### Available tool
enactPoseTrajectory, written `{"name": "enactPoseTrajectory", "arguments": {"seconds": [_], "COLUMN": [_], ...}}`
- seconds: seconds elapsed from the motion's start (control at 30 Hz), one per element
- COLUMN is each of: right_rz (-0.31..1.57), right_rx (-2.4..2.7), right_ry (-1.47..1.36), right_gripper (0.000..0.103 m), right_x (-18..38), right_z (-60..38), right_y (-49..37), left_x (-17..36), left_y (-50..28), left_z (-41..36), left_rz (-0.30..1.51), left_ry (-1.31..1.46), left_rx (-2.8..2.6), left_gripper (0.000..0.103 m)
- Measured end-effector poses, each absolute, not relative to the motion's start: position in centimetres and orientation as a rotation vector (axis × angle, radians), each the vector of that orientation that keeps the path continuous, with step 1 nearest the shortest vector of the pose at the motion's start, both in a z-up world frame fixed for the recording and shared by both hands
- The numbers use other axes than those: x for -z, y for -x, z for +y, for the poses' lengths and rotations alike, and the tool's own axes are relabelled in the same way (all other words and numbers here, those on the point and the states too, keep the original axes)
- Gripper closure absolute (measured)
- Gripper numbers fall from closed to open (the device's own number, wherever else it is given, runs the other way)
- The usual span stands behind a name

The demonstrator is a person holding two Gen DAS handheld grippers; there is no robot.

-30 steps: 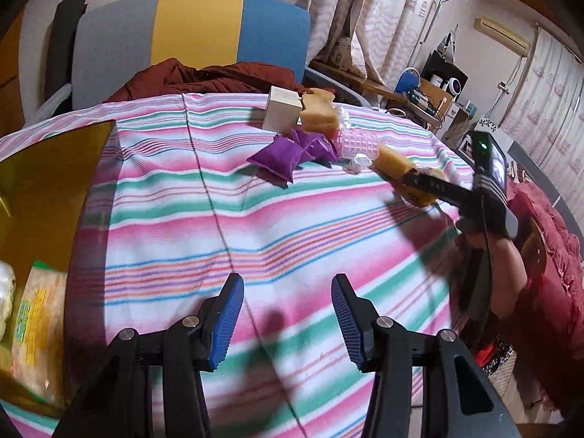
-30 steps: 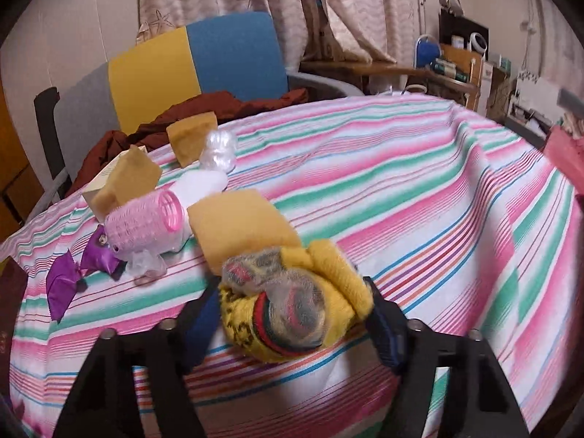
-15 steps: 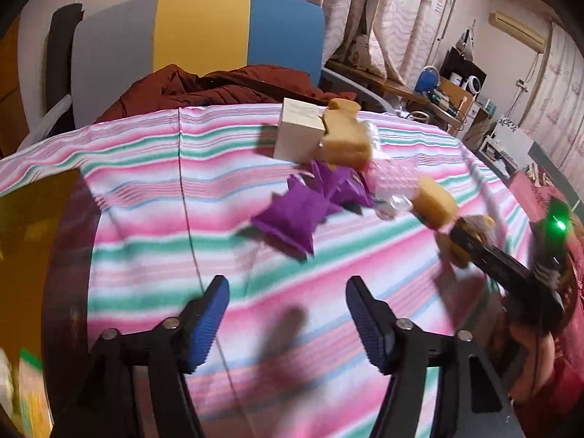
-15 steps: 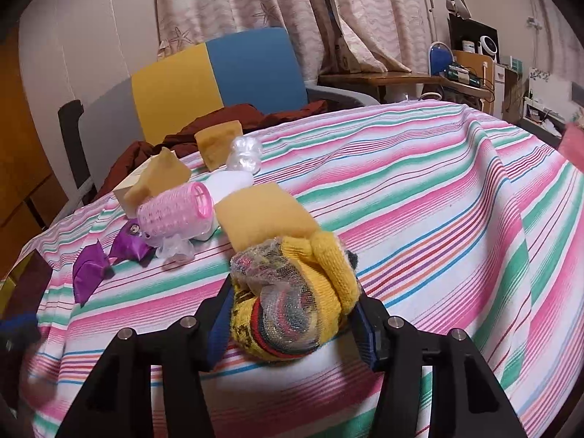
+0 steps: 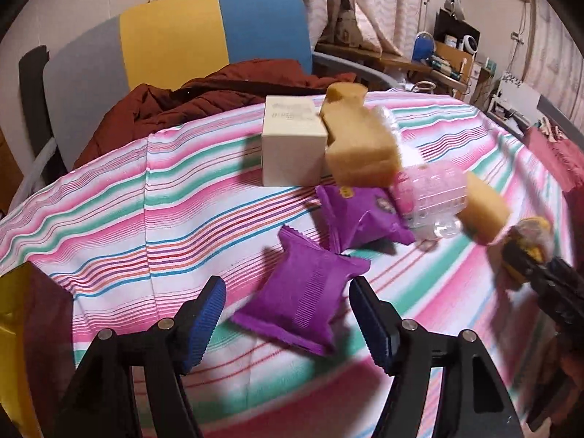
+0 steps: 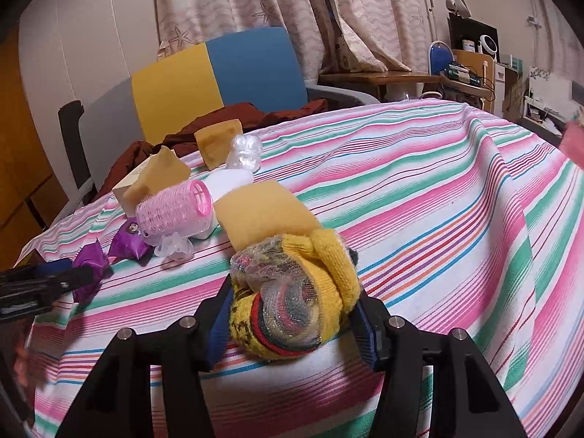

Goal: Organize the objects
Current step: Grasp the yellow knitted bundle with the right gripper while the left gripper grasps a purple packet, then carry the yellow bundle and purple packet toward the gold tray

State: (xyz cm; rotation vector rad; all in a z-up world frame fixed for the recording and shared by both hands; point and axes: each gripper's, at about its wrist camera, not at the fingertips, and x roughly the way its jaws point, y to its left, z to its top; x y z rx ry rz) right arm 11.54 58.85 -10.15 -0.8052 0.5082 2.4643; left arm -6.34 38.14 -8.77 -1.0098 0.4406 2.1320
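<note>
My left gripper (image 5: 288, 314) is open, its jaws on either side of a purple packet (image 5: 303, 297) lying on the striped tablecloth (image 5: 146, 219). A second purple packet (image 5: 361, 215) lies just beyond. My right gripper (image 6: 292, 314) is shut on a yellow knitted sock bundle (image 6: 295, 292) wrapped in clear plastic, low over the cloth; it also shows at the right of the left wrist view (image 5: 529, 241). A pink hair roller (image 6: 175, 211), yellow sponges (image 6: 262, 211) and a cream box (image 5: 292, 146) cluster behind.
A yellow container (image 5: 14, 346) stands at the left edge of the table. A chair with grey, yellow and blue back (image 5: 175, 36) holds a dark red jacket (image 5: 189, 102) behind the table. Cluttered shelves (image 6: 474, 69) stand at the far right.
My left gripper has moved forward and right across the cloth until the near purple packet sits between its jaws. My right gripper still holds the sock bundle and has shifted little.
</note>
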Motion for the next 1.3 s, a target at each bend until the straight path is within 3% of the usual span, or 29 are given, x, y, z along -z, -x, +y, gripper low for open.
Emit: {"name": "enactPoseTrajectory", "arguments": {"seconds": [0.13,0.27,0.57,0.83,1.07,1.3], "right_rz": [0.506,0.500,0.485,0.448,0.413,0.533], "right_rx": [-2.465,-2.463,-2.456,-2.440,-2.425,-2.409], "right_ry": [0.803,0.800,0.802,0.806,0.809,0.800], "right_gripper": [0.045,0.045,0.045,0.046,0.046,0.047], "right_x": [10.1,10.1,10.2,10.1,10.0,9.6], "right_z": [58.9,58.9,58.8,58.5,57.8,57.0], "right_y": [-11.6,-11.6,-11.4,-11.1,-11.3,-12.1], "left_x": [9.4,9.3,9.3,9.6,9.3,9.1], "left_y": [6.8,7.1,5.8,5.4,3.9,2.6], "left_z": [37.8,37.0,36.0,33.5,32.5,31.2], "left_rz": [0.383,0.306,0.291,0.174,0.194,0.187], "left_ry": [1.020,1.014,0.970,1.001,0.963,0.934], "left_rx": [-2.124,-2.124,-2.152,-2.158,-2.159,-2.160], "left_gripper": [0.038,0.055,0.065,0.066,0.067,0.067]}}
